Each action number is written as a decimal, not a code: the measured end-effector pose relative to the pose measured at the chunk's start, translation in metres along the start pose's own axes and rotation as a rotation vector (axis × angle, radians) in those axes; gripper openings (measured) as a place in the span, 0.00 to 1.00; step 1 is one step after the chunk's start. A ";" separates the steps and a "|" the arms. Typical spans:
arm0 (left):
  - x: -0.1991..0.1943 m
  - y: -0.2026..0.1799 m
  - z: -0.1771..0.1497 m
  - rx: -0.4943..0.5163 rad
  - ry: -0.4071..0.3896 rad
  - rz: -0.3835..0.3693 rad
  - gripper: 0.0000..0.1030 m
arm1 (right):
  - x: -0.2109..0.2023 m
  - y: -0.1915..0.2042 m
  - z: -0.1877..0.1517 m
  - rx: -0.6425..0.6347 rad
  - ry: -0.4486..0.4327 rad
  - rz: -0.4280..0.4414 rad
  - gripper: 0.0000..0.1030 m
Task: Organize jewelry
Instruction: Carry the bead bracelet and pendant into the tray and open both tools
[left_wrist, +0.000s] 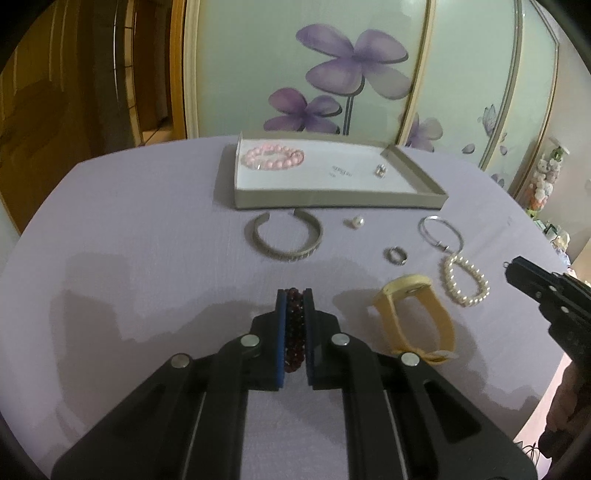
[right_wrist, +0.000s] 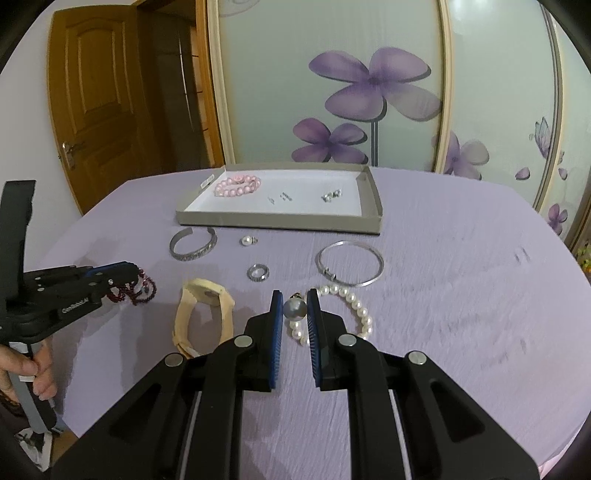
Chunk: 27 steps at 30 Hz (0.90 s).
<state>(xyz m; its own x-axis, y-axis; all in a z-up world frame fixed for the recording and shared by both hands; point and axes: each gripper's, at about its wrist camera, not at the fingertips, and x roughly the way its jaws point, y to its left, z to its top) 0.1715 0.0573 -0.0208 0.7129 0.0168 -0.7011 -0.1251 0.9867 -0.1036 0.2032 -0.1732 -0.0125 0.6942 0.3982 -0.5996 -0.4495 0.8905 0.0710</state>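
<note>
My left gripper (left_wrist: 294, 292) is shut on a dark red bead bracelet (left_wrist: 294, 325) and holds it just above the lilac tablecloth. From the right wrist view, that gripper (right_wrist: 129, 275) is at the left with the red bracelet (right_wrist: 142, 290) dangling from its tips. My right gripper (right_wrist: 294, 295) is shut on a grey pearl pendant (right_wrist: 294, 308), over a white pearl bracelet (right_wrist: 354, 310). A grey tray (left_wrist: 332, 199) at the far side holds a pink bead bracelet (left_wrist: 273, 158) and a small silver piece (left_wrist: 380, 170).
Between tray and grippers lie a silver cuff (left_wrist: 284, 240), a pearl earring (left_wrist: 354, 222), a ring (left_wrist: 396, 255), a thin silver bangle (left_wrist: 439, 232) and a yellow watch strap (left_wrist: 413, 317). A hand (right_wrist: 37, 365) grips the left handle. A flowered wardrobe stands behind.
</note>
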 end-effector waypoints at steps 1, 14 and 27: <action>-0.002 0.000 0.002 0.000 -0.006 -0.003 0.08 | -0.001 0.001 0.002 -0.006 -0.008 -0.004 0.13; -0.038 -0.010 0.042 0.028 -0.123 -0.025 0.08 | 0.000 0.010 0.033 -0.037 -0.077 -0.006 0.13; -0.050 -0.019 0.079 0.056 -0.182 -0.021 0.08 | -0.003 -0.004 0.063 -0.018 -0.128 -0.004 0.13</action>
<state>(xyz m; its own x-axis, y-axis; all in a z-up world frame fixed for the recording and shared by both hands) 0.1932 0.0503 0.0718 0.8287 0.0205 -0.5594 -0.0741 0.9945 -0.0734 0.2385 -0.1635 0.0392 0.7616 0.4206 -0.4930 -0.4560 0.8884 0.0535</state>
